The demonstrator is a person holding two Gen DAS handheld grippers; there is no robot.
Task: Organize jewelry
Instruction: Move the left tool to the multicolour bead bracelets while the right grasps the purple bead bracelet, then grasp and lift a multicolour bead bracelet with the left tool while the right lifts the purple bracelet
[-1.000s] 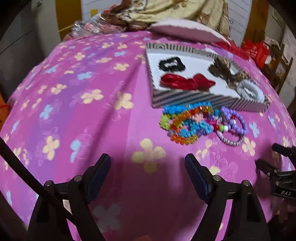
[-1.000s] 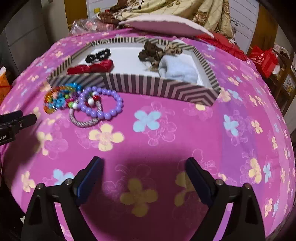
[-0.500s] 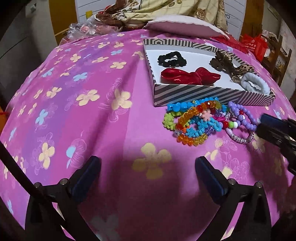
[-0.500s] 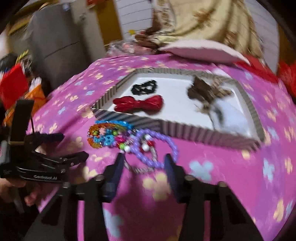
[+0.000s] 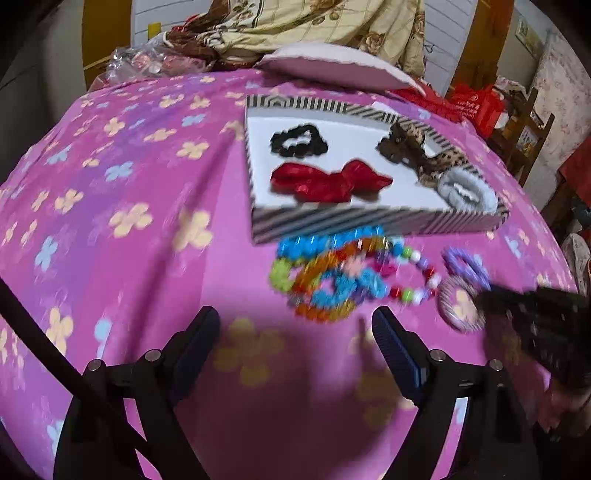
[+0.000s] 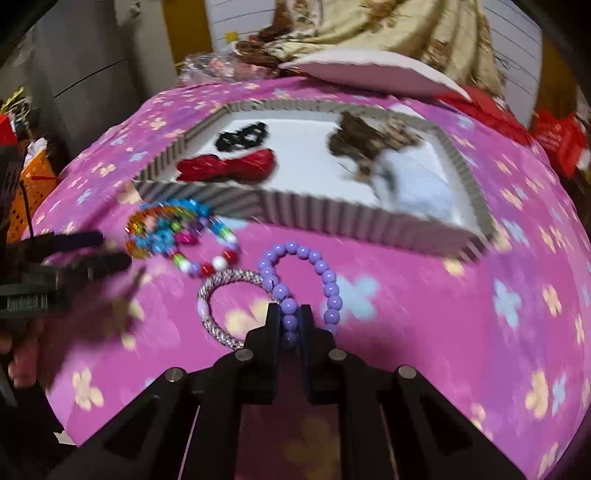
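Cloth: a pink cloth (image 5: 140,192) with yellow, blue and pale flower prints covers the whole rounded surface.
Cushion: a pale pink cushion (image 5: 332,70) with a white scalloped edge lies at the far side of the cloth.
Blanket: a cream floral blanket (image 5: 325,26) is heaped behind the cushion.
Plastic wrap: a crumpled clear bag (image 5: 136,62) sits at the far left edge.
Red bag: a red shopping bag (image 5: 476,103) stands off to the right, by a wooden chair (image 5: 524,136).
Orange basket: an orange crate (image 6: 26,192) shows at the left, below the cloth's edge.
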